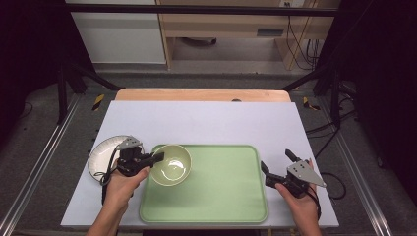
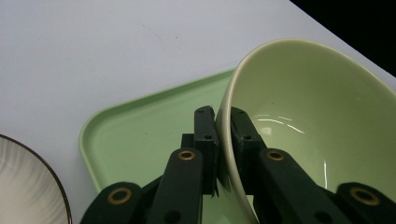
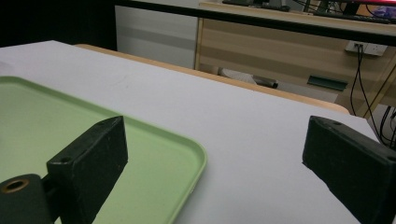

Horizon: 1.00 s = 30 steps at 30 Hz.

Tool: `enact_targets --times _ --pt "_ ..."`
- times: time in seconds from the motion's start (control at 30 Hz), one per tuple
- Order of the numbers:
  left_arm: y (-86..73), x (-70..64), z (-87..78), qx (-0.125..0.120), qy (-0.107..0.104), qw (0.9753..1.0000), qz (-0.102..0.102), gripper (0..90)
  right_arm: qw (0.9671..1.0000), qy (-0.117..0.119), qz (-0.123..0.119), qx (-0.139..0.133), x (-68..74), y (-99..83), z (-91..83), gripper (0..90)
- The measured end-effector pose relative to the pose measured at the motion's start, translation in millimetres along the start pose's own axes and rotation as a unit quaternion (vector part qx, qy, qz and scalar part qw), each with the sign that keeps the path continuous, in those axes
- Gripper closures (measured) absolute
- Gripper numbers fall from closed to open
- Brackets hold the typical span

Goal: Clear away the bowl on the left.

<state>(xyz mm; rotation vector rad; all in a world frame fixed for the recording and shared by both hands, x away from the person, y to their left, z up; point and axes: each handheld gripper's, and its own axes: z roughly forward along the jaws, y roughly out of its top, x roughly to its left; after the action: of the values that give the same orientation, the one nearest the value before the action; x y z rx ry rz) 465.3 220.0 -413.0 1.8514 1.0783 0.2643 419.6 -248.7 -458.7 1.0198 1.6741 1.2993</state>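
A pale green bowl (image 1: pixel 171 164) rests over the left end of a light green tray (image 1: pixel 221 196) in the high view. My left gripper (image 1: pixel 158 157) is shut on the bowl's left rim. In the left gripper view, one jaw is outside the bowl (image 2: pixel 317 116) and one inside, pinching the wall at the left gripper's tips (image 2: pixel 223 122), and the tray (image 2: pixel 135 135) lies beneath. My right gripper (image 1: pixel 276 160) stands open just off the tray's right edge, with nothing between its jaws. The right gripper (image 3: pixel 210 144) frames the tray's corner (image 3: pixel 154 154) in its own view.
A white plate with a dark rim (image 1: pixel 102 155) lies left of the tray, partly under my left hand; its edge (image 2: pixel 28 186) shows in the left gripper view. A white mat (image 1: pixel 206 120) covers the wooden table. Shelving and cables stand beyond the far edge.
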Motion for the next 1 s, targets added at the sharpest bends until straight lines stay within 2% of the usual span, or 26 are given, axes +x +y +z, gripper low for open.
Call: enact_targets --times 0.27,0.67,1.0 --pt "2.0 -8.9 9.7 0.013 -0.008 0.9998 0.01 83.3 1.0 0.002 -0.001 -0.002 0.7 0.2 -0.3 7.0" --pt "7.4 -9.4 23.3 0.022 -0.015 0.9995 0.018 83.3 1.0 -0.001 0.001 0.0 -0.1 -0.3 -0.3 7.0" --pt "6.6 -17.7 33.8 0.038 -0.028 0.9985 0.028 83.3 1.0 0.0 0.0 -0.001 0.1 0.0 -0.7 7.0"
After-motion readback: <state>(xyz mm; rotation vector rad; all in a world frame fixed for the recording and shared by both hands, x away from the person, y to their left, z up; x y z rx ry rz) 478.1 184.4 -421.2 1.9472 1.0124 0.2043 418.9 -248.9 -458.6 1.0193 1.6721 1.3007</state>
